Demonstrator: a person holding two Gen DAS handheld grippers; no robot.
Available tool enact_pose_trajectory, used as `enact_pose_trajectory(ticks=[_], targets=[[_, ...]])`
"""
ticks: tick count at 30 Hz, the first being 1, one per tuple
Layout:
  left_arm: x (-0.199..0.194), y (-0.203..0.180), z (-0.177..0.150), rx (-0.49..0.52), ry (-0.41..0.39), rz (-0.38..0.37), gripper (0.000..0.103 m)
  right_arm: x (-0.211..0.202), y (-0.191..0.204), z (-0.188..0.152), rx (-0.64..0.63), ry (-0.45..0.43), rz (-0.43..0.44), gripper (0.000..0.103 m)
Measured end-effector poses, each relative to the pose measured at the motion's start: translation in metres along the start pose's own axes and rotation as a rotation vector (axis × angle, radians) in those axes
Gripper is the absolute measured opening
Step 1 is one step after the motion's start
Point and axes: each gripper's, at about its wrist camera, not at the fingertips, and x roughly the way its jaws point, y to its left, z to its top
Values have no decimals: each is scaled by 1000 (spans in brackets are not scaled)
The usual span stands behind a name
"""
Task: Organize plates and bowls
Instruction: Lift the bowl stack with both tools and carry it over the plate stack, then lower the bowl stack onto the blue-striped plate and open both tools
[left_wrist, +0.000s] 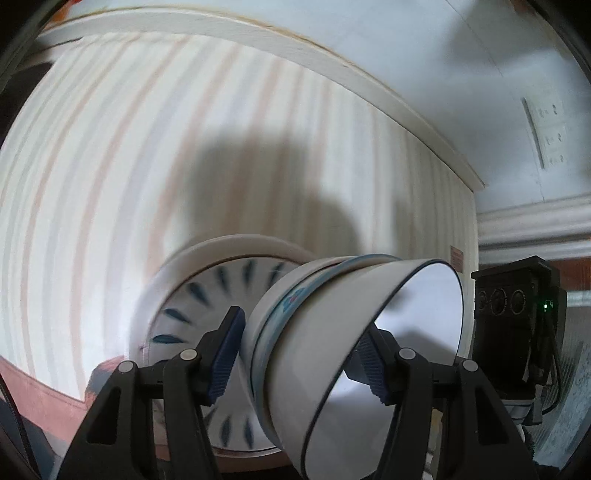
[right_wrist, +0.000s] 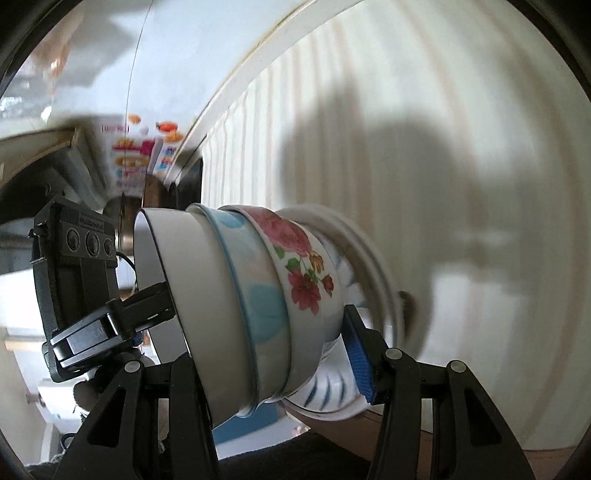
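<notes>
Striped cream tablecloth (left_wrist: 110, 166) behind, wall socket panel (left_wrist: 546, 129) beyond, left gripper (left_wrist: 306, 358) and right gripper (right_wrist: 266, 354) both clamping a tilted stack of nested white bowls and plates (right_wrist: 258, 295), lifted clear.

The left claw (left_wrist: 303, 354) grips a stack of nested bowls (left_wrist: 332, 339) lying on its side: one blue pad presses the stack's outer wall, the other sits inside the white top bowl's dark-rimmed mouth. Behind it is a plate (left_wrist: 207, 302) with blue dashes, over a striped worktop (left_wrist: 147, 147). The right claw (left_wrist: 513, 317) shows beyond.
</notes>
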Motion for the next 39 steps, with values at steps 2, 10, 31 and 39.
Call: enact_pose_trajectory(ticks=[2,10,31,39], targets=[[0,10,-2,-20,-3,5,56,12,7,4,-13,19,-5,53],[9,28,-9,-62,-1,18,56,42,12,2,-42,85,-25,53],[19,32,-8,-45,3,47,56,59,8,7,-47,97,-52,53],[12,31,-11,-17,-10,67,56,60,14,5,-59,96,-77,55]])
